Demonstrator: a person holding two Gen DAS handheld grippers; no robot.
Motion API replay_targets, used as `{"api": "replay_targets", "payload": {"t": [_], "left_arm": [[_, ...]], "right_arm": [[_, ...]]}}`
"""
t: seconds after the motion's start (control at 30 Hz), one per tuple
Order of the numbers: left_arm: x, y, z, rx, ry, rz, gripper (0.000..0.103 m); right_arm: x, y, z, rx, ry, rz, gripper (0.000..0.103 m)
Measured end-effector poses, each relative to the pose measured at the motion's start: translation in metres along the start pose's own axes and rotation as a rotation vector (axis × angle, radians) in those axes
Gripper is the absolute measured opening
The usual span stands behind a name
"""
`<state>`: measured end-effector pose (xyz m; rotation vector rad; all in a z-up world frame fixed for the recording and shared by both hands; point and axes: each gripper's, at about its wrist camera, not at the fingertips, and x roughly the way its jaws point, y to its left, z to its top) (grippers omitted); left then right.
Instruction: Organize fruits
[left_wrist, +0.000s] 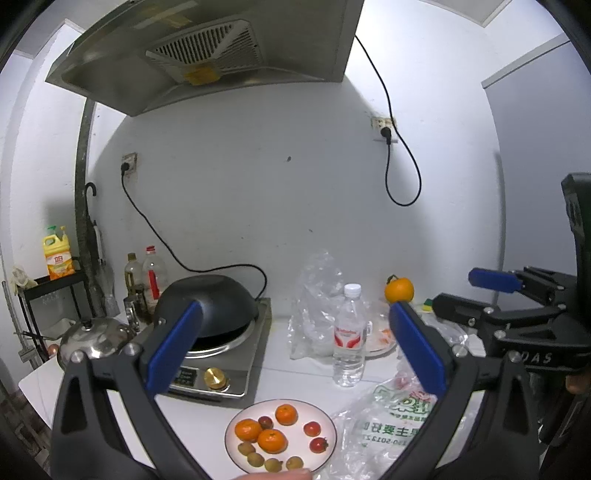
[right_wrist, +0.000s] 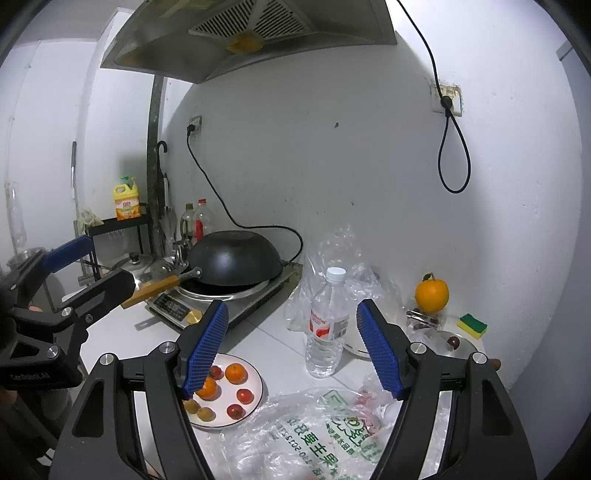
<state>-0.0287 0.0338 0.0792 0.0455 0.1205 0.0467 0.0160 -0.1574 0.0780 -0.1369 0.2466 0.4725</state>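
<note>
A white plate (left_wrist: 325, 417) on the white counter holds three small oranges (left_wrist: 272, 440), red tomatoes (left_wrist: 318, 444) and several small yellow-green fruits (left_wrist: 255, 459). The plate also shows in the right wrist view (right_wrist: 255, 376). A larger orange (left_wrist: 398, 289) stands at the back right by the wall, also in the right wrist view (right_wrist: 431, 295). My left gripper (left_wrist: 291, 350) is open and empty above the plate. My right gripper (right_wrist: 291, 350) is open and empty above a printed plastic bag (right_wrist: 314, 439), right of the plate.
A water bottle (right_wrist: 327, 325) stands mid-counter. An induction cooker with an upturned black wok (right_wrist: 236, 258) is at the left. Clear plastic bags (left_wrist: 317, 295) lie behind the bottle. A sponge (right_wrist: 471, 325) and a dish with a dark fruit (right_wrist: 453, 342) sit at the right.
</note>
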Motion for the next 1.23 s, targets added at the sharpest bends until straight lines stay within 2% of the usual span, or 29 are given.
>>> {"api": "replay_targets", "payload": {"t": [1.23], "left_arm": [[0.0072, 0.0014, -0.0050, 0.003, 0.010, -0.019, 0.102]], "right_arm": [[0.0047, 0.0019, -0.0002, 0.000, 0.020, -0.020, 0.075]]}}
